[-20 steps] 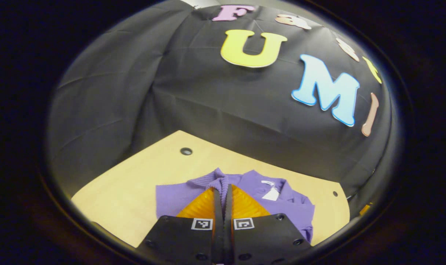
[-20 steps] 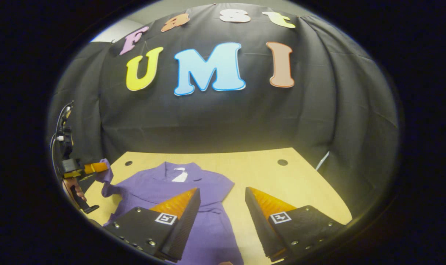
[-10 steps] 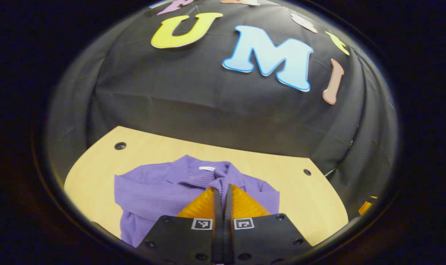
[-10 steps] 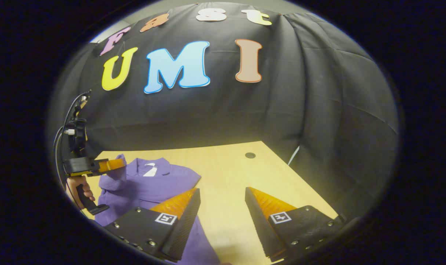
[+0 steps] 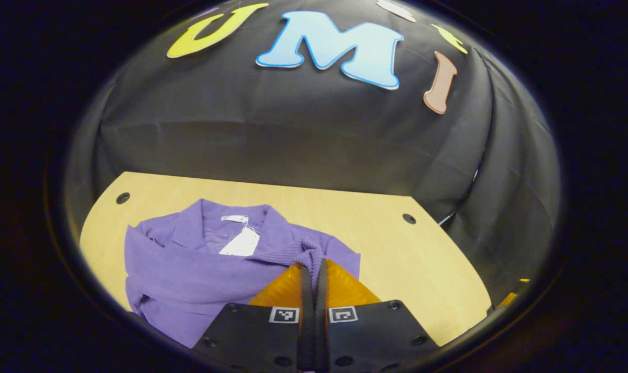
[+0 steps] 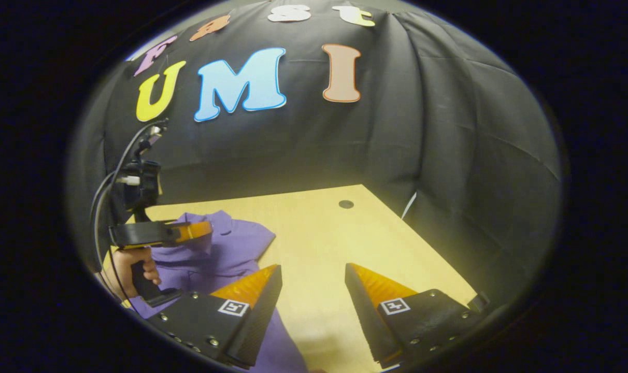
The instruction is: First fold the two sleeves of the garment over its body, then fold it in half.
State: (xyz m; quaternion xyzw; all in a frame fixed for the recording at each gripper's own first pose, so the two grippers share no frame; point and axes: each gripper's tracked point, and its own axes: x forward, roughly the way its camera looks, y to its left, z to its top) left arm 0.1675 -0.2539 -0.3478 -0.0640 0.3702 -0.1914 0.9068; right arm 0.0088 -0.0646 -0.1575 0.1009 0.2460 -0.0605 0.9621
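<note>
Black cloth hangs behind a pale wooden table that takes up the near half of both views. My left gripper view looks down on the purple garment spread over the left part of the table, collar toward the far edge, with a white tag lying in the open neck. That tag and collar show plainly there; in my right gripper view the garment is a low purple heap at the left, partly covered by my other tool.

My left gripper is clenched on the ribbed sleeve cuff, both fingers pressed together with the knit pinched between them, and the sleeve is drawn across the body of the garment toward its right side. In the right gripper view I see that same left gripper from the side, held over the garment by a hand on its grip, with a cable looping up from the camera mount.

My right gripper is released, its fingers well apart, hovering over bare table just right of the garment's hem and holding nothing.

The garment's lower part is cut off at the near edge in both views, and I cannot make out where the other sleeve lies. Two round holes mark the table's far corners.
</note>
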